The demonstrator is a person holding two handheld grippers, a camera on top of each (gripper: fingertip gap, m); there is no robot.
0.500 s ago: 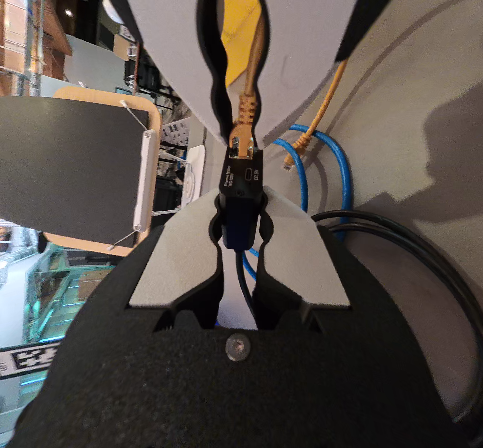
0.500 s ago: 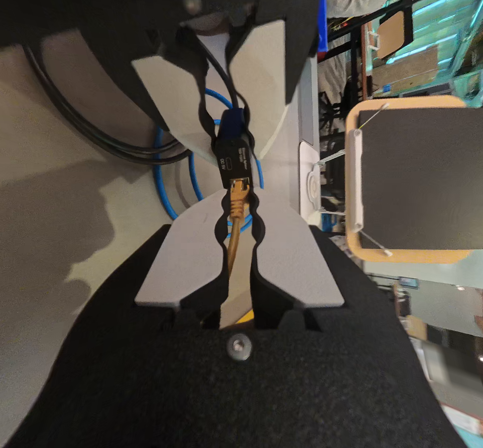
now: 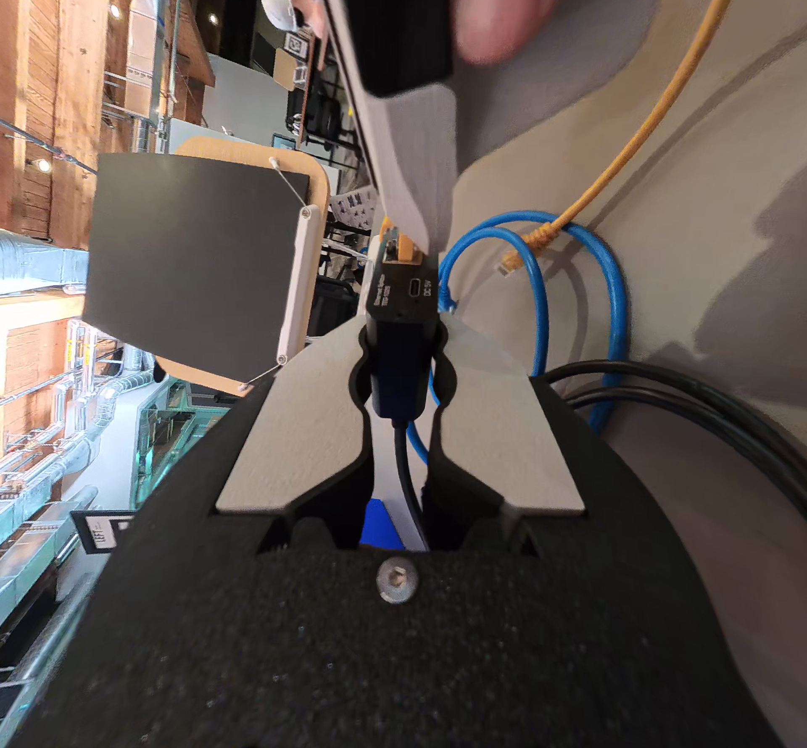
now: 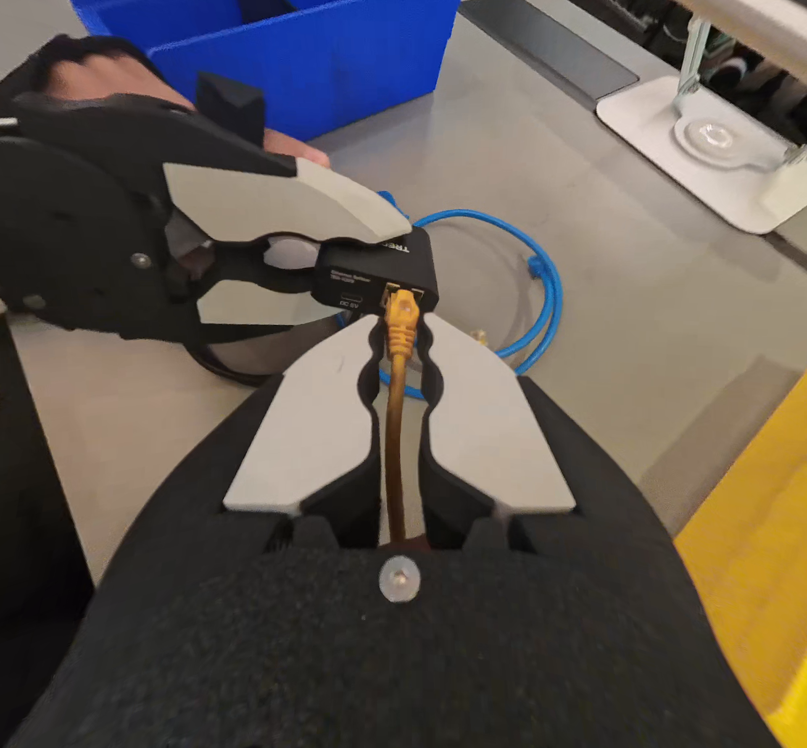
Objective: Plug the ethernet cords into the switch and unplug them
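Note:
My left gripper (image 3: 404,327) is shut on the rear of the small black switch (image 3: 404,290) and holds it just above the grey table. It also shows in the right wrist view (image 4: 362,262), gripping the switch (image 4: 393,264) from the left. An orange ethernet plug (image 4: 401,312) sits in a switch port. My right gripper (image 4: 399,321) is shut around that orange cord just behind the plug. The cord's free orange end (image 3: 511,263) and a looped blue cord (image 3: 541,312) lie unplugged on the table.
A blue divided bin (image 4: 305,28) stands behind the left gripper. A white stand base (image 4: 698,159) is at the far right and a yellow object (image 4: 764,508) at the near right. Black cables (image 3: 655,391) run along the table beside the blue loop. One gripper's finger ends stand about 4 cm off the other's.
My right gripper has swung round, from facing the left gripper head-on to meeting the switch at an angle. The orange plug stays in the port. The left gripper still holds the switch.

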